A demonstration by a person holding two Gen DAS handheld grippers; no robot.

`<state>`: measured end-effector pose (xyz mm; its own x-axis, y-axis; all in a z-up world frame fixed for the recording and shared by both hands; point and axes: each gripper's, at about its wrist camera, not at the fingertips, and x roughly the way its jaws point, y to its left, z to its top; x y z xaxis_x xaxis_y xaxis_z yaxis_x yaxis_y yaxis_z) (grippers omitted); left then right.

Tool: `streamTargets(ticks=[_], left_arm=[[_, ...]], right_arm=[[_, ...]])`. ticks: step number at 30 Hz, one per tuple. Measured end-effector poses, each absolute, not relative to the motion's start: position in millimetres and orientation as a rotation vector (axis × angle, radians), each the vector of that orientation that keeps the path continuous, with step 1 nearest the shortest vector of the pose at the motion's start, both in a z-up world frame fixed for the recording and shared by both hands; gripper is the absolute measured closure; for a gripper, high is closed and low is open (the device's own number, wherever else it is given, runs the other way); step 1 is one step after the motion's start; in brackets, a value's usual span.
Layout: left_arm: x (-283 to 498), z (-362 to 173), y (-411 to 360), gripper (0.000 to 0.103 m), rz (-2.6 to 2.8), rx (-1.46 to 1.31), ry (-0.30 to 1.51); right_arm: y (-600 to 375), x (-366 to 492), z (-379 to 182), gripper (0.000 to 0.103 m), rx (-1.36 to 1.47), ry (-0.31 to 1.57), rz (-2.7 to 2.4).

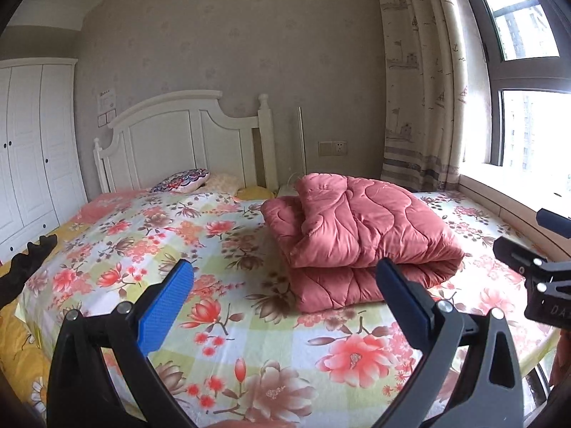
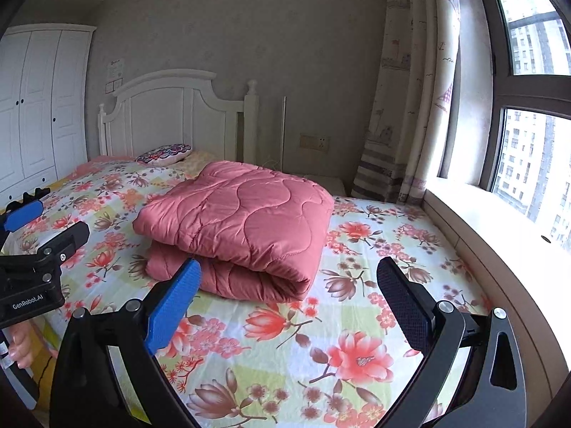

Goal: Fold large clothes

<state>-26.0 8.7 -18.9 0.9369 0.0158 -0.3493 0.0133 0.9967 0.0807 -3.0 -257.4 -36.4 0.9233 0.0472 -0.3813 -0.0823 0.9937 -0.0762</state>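
Clearly the pink quilt [image 1: 360, 235] already sits as a thick, layered bundle on the flowered bed [image 1: 150, 235], lying toward the window side and nearer the headboard [image 1: 178, 135] than the foot. It looks soft and puffy, stitched in wavy lines, with a rounded fold facing the two claws and looser layered edges on its left side. I judge it bulky rather than heavy, limp enough to sag if lifted from one point, and smooth enough that a shallow pinch may slide off. A deep bite on the layered edges, one claw at each corner, seems the safer hold; the rounded fold is probably too fat to fit between the fingers.

Both claws hover above the near part of the bed, short of the bundle. The left claw [image 1: 285, 303] stands wide open with nothing in it, and the right claw [image 2: 289, 303] is spread just as wide and empty too.

Room for moving is good on the left, where a broad stretch of bare sheet runs toward the wardrobe [image 1: 32, 142]. On the right a narrower strip of sheet lies between the quilt and the window ledge [image 2: 499, 235], with the curtain [image 2: 403, 107] hanging at the far corner, so a swing that way could brush the ledge. Pillows [image 1: 182, 180] lie by the headboard, near the bundle's far side.
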Motion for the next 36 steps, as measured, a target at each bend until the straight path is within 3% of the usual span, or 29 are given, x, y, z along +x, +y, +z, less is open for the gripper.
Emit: streamTargets(ticks=[36], left_arm=[[-24.5,-26.4,14.5,0.002,0.0,0.069,0.395]], right_arm=[[-248.6,-1.2,-46.2,0.006,-0.081,0.42,0.096]])
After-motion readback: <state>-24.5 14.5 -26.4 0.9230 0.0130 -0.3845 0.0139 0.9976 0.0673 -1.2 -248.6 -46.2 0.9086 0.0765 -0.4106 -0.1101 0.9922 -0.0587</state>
